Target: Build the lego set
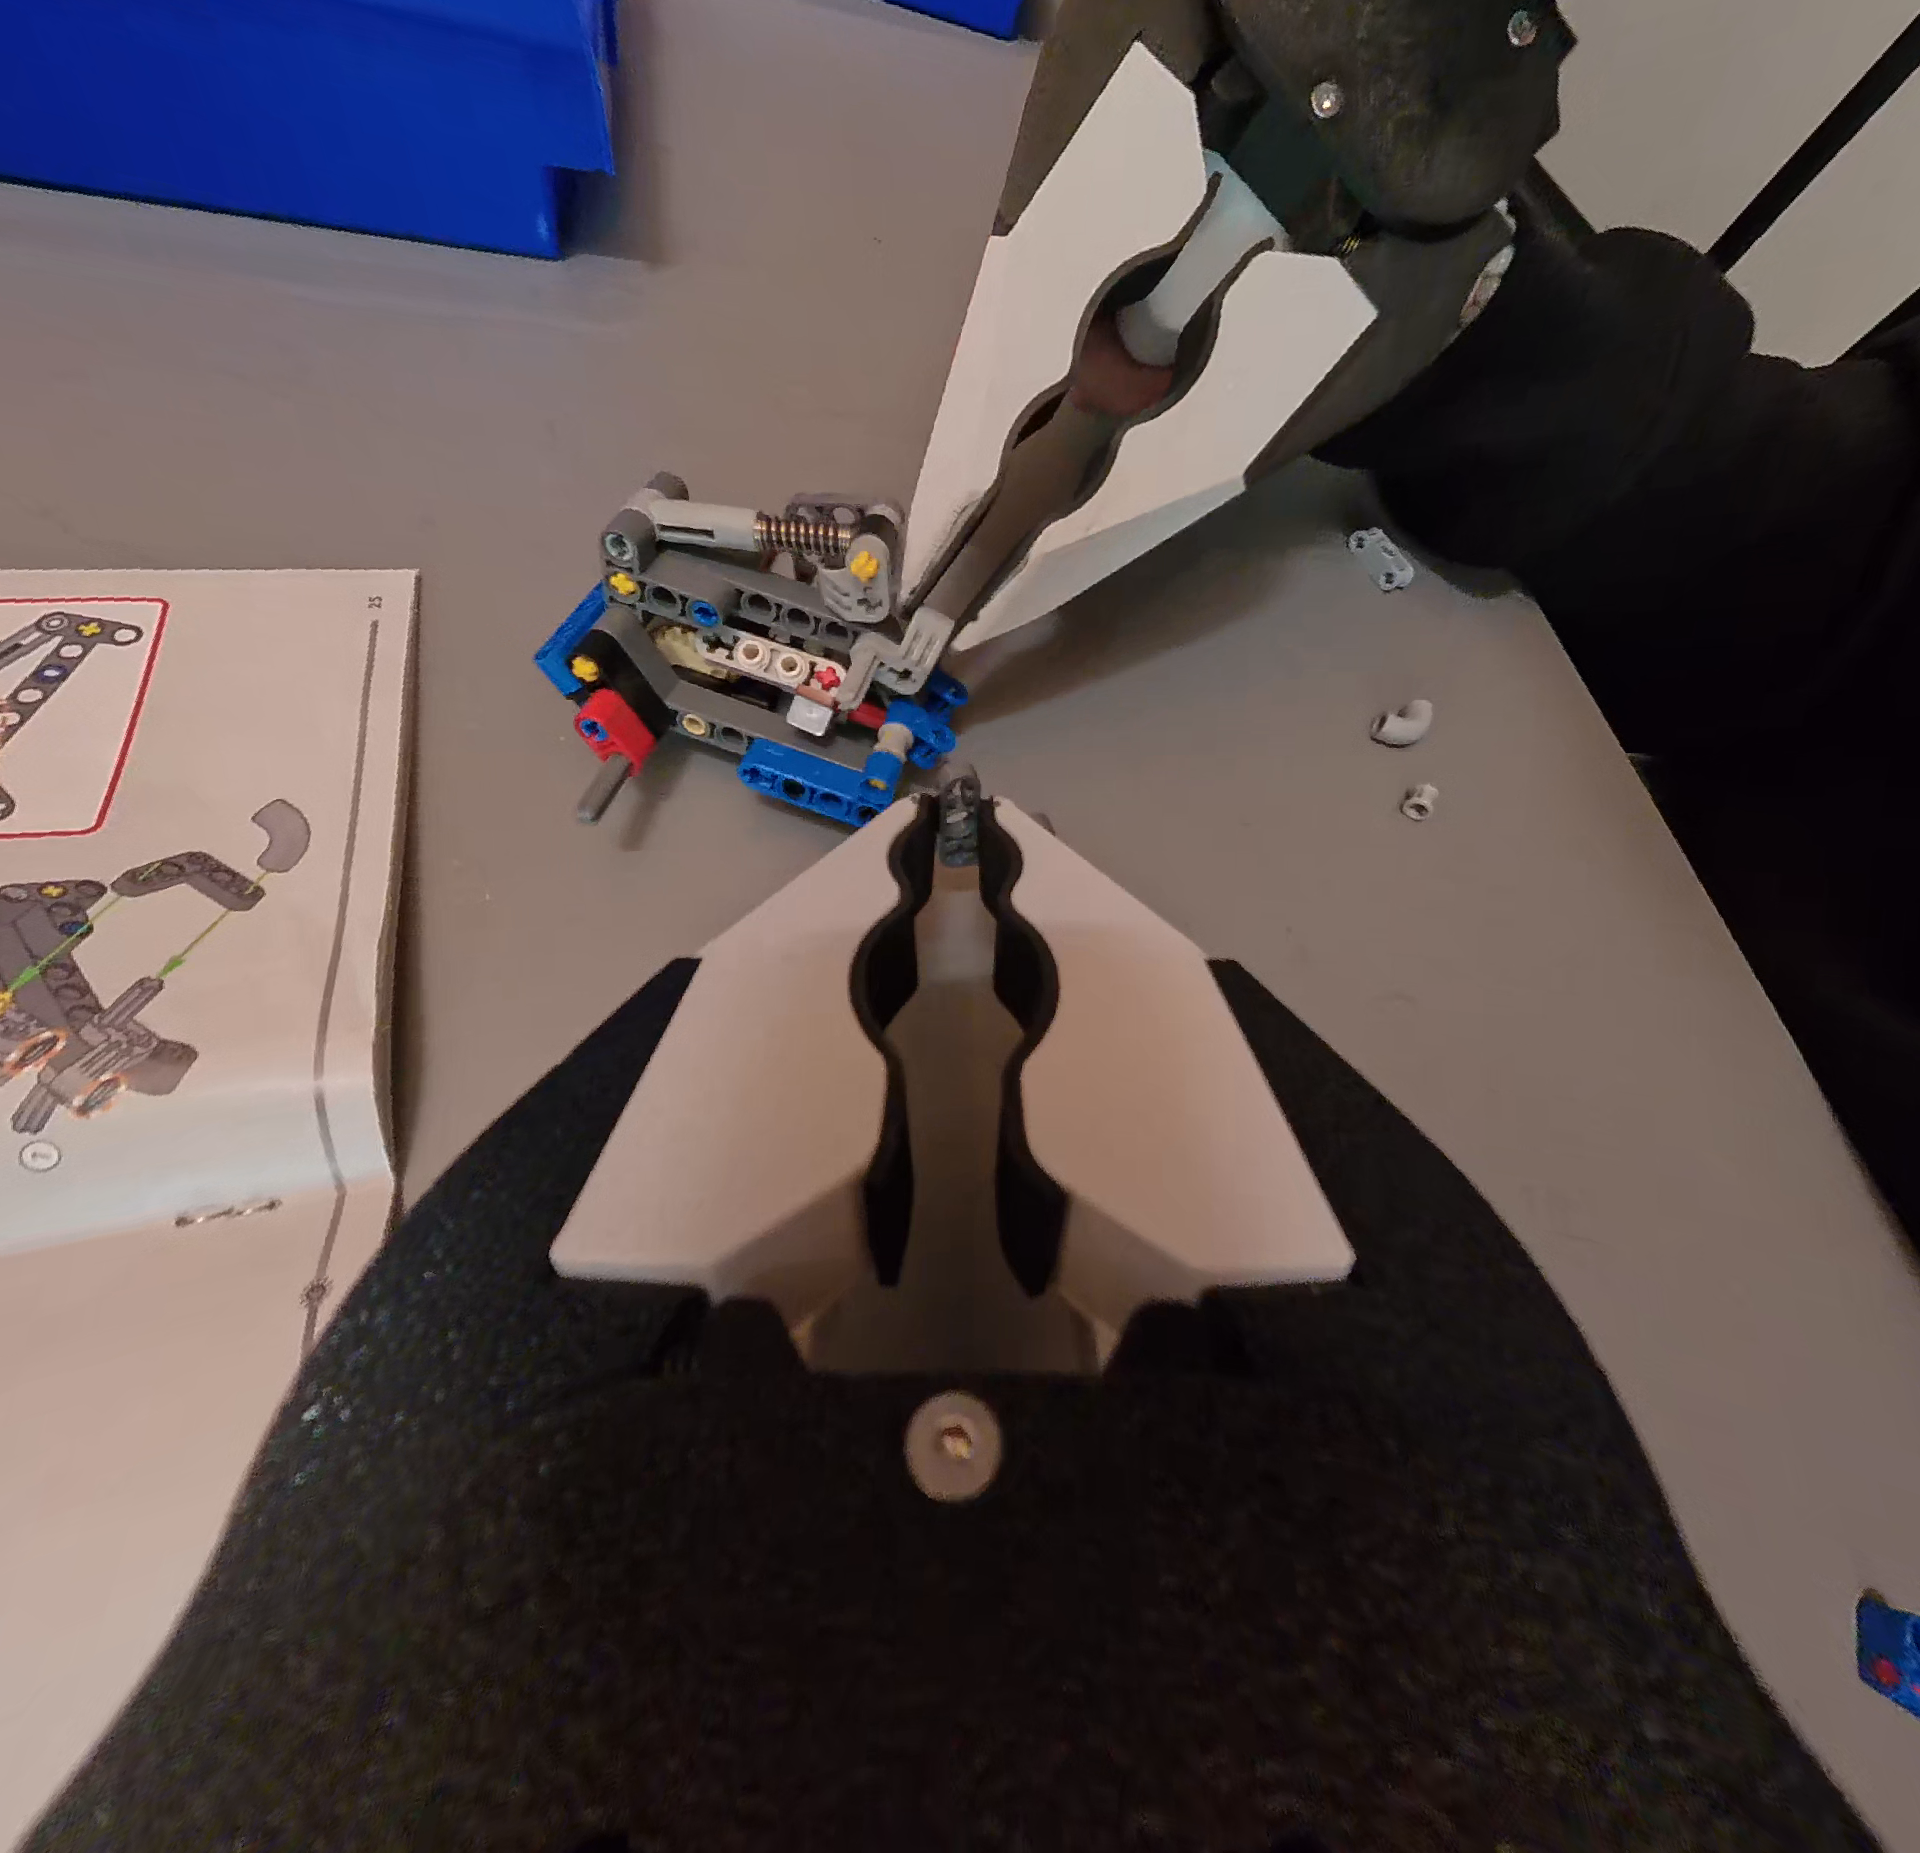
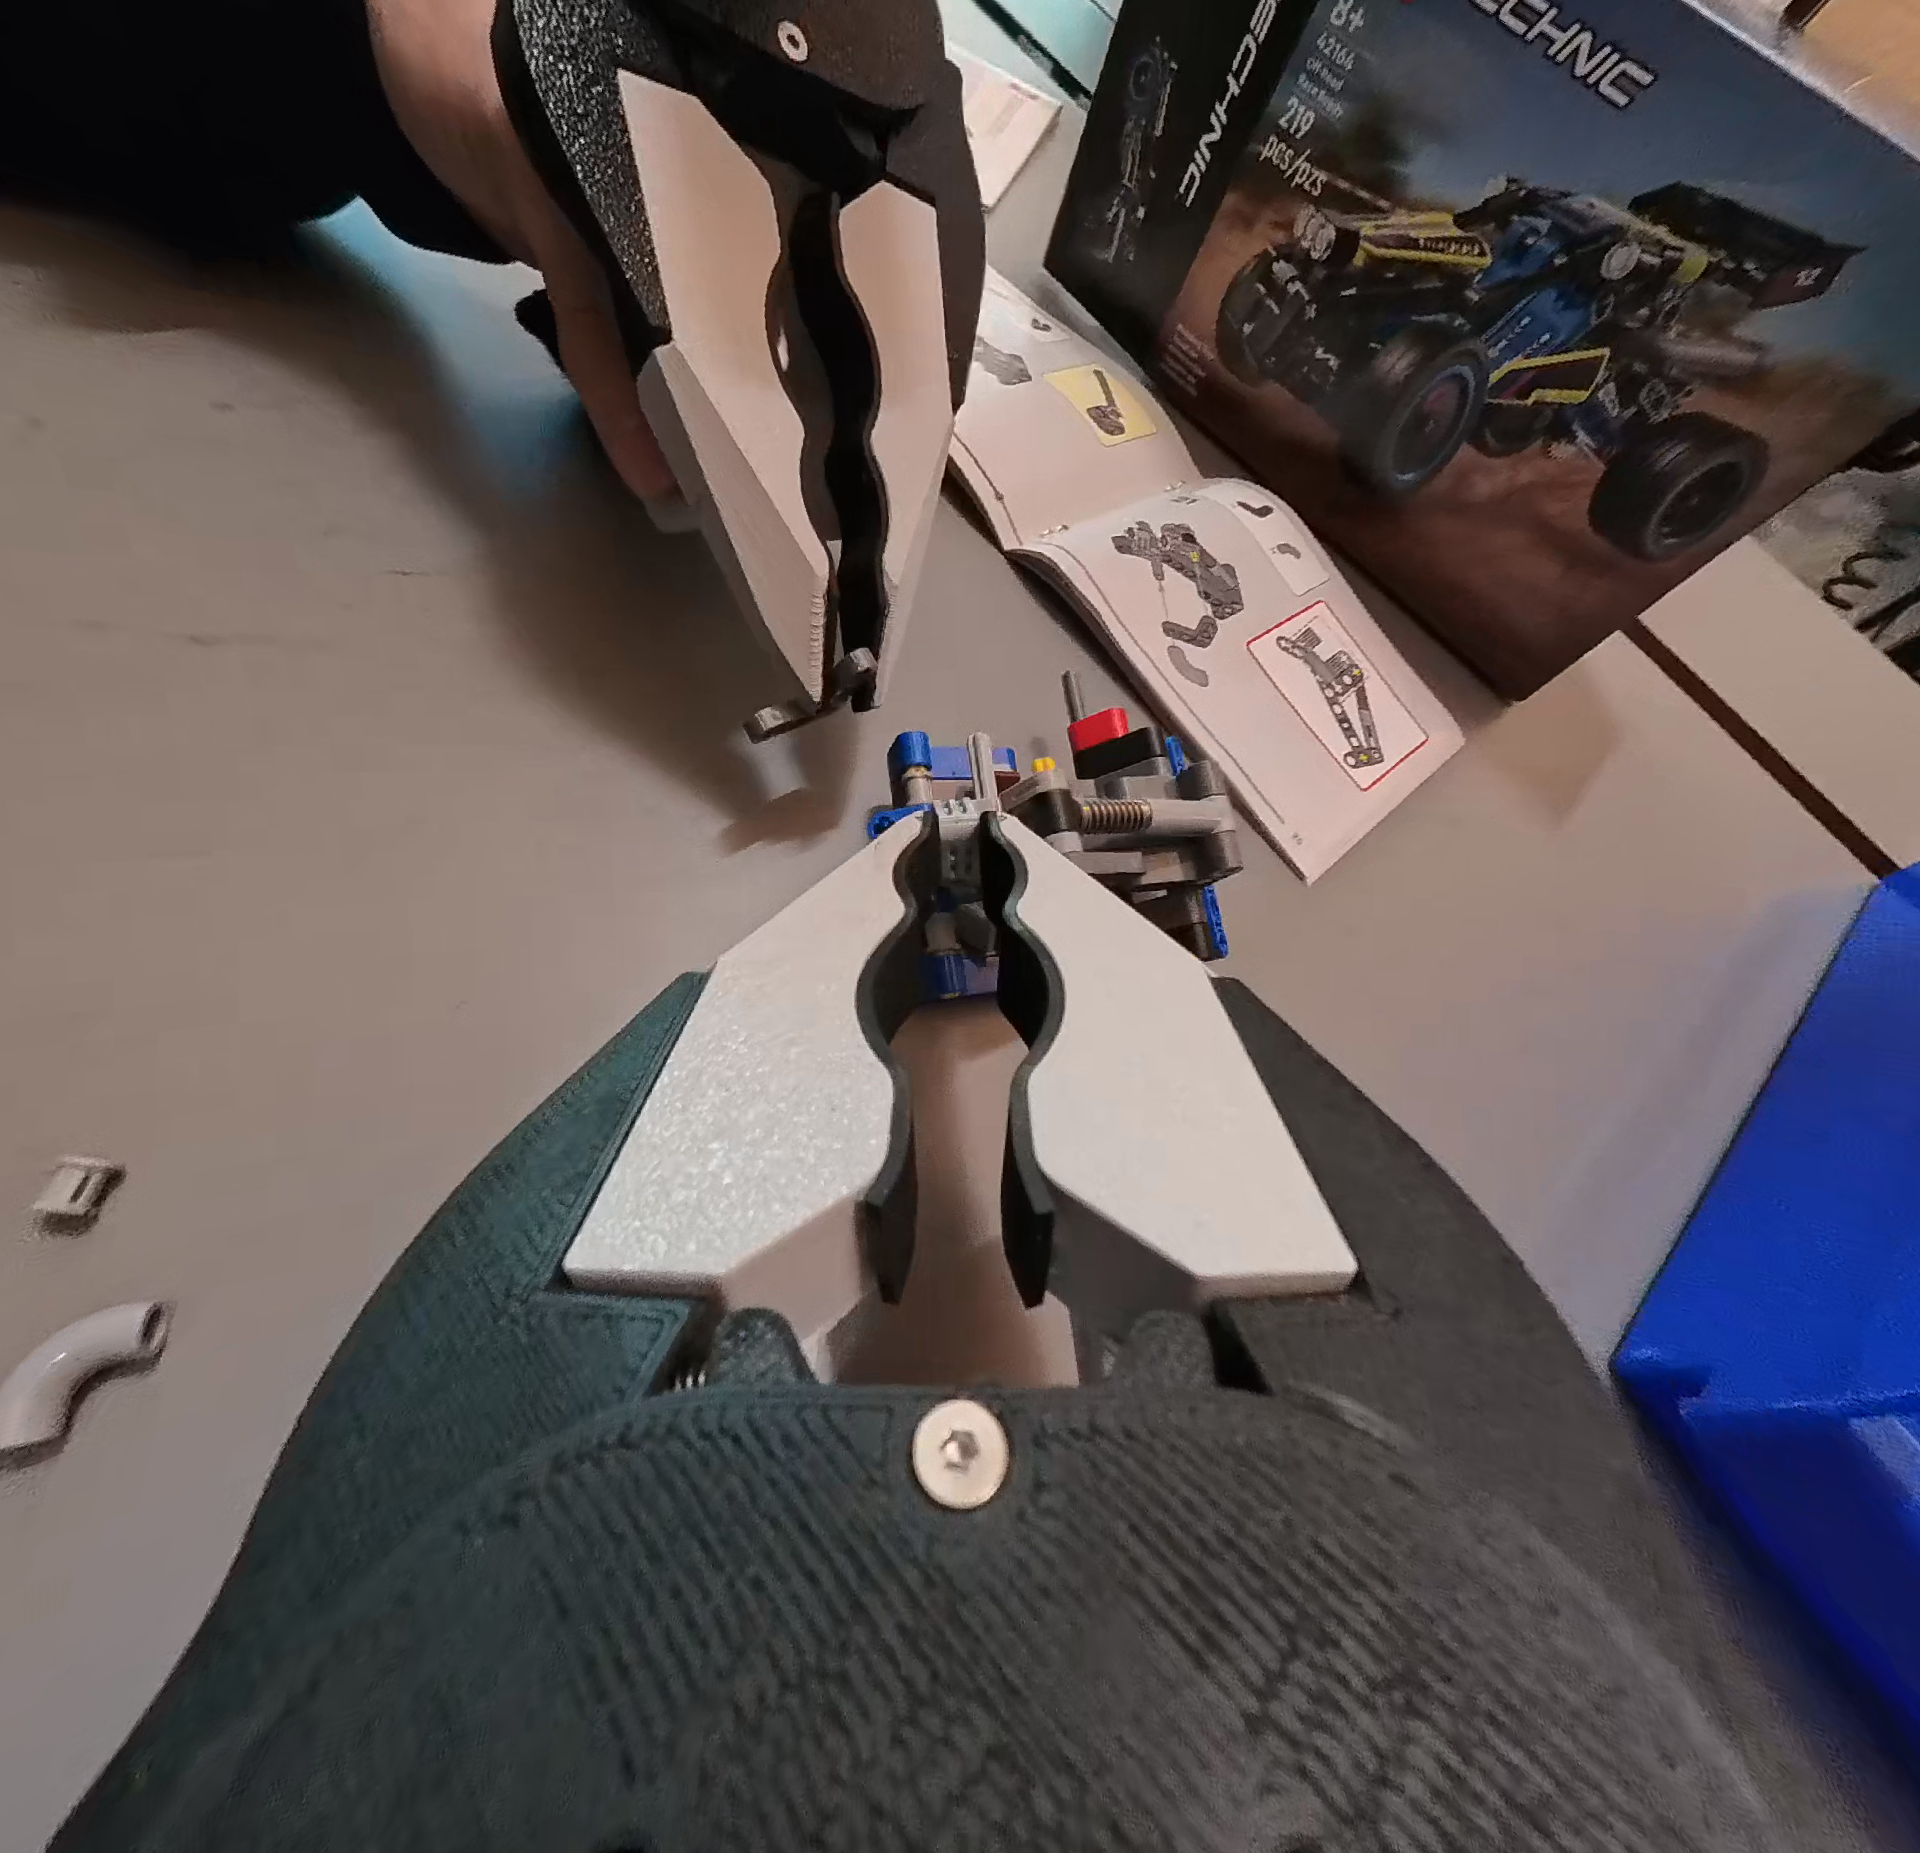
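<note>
At frame centre, the left gripper (image 1: 957,816) has its fingers clamped on a small dark-grey plastic connector piece (image 1: 958,824), just right of the grey-and-blue brick assembly (image 1: 748,660); the right gripper (image 2: 958,827) has its fingers clamped on that assembly's light-grey axle connector (image 2: 961,824).

The blue bins (image 1: 312,78) at twelve o'clock run off the top edge of the left wrist view. The instruction booklet (image 1: 187,868) is cut at nine o'clock. At four o'clock a blue piece (image 1: 1891,1658) is clipped, too blurred to identify. The right tool (image 2: 954,827) hides part of the brick assembly (image 2: 1132,837).
</note>
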`<state>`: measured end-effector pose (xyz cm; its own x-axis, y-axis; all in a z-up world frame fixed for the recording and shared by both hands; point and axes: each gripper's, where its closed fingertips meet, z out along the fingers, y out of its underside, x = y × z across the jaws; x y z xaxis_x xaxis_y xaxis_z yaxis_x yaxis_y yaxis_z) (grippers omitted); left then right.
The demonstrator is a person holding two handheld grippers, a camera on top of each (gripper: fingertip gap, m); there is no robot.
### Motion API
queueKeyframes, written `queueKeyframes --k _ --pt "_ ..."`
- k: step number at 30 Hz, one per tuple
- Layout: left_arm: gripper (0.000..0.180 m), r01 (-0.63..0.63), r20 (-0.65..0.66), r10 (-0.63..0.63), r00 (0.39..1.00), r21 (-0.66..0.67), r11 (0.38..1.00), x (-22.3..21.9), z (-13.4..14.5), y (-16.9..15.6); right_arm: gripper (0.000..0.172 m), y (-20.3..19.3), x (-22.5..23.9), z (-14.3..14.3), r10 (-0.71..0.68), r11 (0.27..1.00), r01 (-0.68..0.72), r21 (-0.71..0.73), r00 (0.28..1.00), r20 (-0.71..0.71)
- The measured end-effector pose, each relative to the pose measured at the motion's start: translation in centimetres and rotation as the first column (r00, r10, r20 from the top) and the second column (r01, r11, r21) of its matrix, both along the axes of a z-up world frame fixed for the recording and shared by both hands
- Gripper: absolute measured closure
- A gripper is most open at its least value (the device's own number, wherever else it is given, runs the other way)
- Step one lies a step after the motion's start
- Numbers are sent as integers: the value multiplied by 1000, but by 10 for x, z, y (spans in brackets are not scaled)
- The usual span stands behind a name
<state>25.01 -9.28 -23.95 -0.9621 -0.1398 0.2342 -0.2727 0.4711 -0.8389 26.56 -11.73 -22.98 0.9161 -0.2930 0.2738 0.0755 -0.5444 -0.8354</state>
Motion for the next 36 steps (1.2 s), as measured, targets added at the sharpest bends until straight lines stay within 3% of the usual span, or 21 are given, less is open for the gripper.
queueKeyframes --k 6,9,12,17,21,27,36 --pt "176 -5 9 5 1000 -31 1000 2 5 1 167 1 -7 -1 58 998 -58 1 998 27" --pt "176 -45 105 46 993 -9 999 17 11 9 168 6 -11 -1 93 996 -92 -15 991 94" --pt "176 -17 180 14 984 15 1000 22 20 9 167 13 -13 -2 113 994 -112 -9 986 120" --pt "176 44 256 -65 964 87 995 21 11 7 167 17 -17 -4 133 991 -131 -26 981 142" --pt "176 79 251 -86 964 38 996 19 17 4 167 17 -18 -4 137 991 -134 -29 981 141" --pt "176 124 287 -138 948 65 990 18 9 5 167 18 -20 -7 155 988 -151 -43 978 137" --pt "176 115 299 -124 946 48 992 20 5 3 168 18 -19 -7 153 988 -149 -42 980 126"
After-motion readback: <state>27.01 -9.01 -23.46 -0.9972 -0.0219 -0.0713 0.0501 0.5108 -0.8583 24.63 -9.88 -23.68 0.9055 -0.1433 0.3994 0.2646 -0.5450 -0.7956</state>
